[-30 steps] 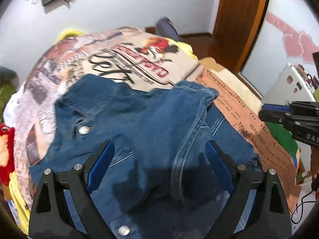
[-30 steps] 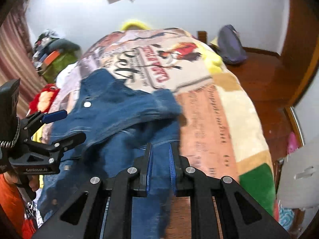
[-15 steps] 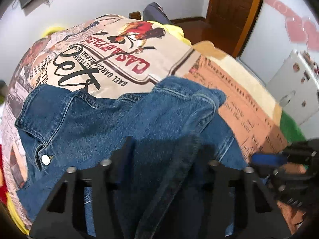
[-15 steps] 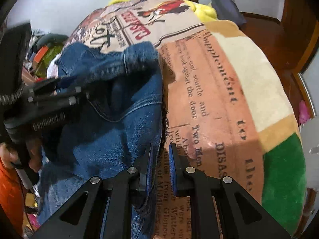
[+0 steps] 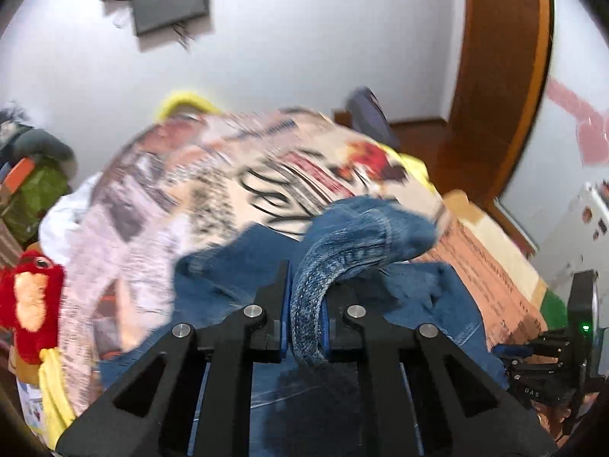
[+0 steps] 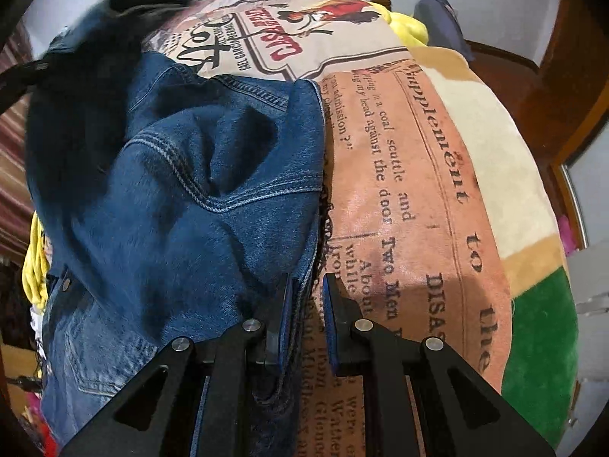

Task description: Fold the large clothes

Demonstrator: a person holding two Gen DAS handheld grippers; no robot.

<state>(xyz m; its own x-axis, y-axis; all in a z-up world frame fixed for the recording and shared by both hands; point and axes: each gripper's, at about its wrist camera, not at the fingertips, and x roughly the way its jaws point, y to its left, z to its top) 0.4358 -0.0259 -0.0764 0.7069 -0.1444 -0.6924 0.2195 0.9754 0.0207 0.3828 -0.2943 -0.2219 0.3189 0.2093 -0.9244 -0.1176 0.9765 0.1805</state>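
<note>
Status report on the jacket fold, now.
Left gripper just closed on denim jacket fold. Right gripper shut on its edge. Nothing in the way on the blanket.

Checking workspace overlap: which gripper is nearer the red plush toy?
Left. The left gripper, shut on the denim jacket, works on the side where the red plush toy lies; the right gripper pinches the jacket's opposite edge.

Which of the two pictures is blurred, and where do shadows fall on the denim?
Left wrist view: the printed blanket is smeared by motion, while the left gripper and its pinched denim stay sharp. Right wrist view: sharp print, fisheye bending at the edges, and dark shadow on the denim jacket at upper left.
</note>
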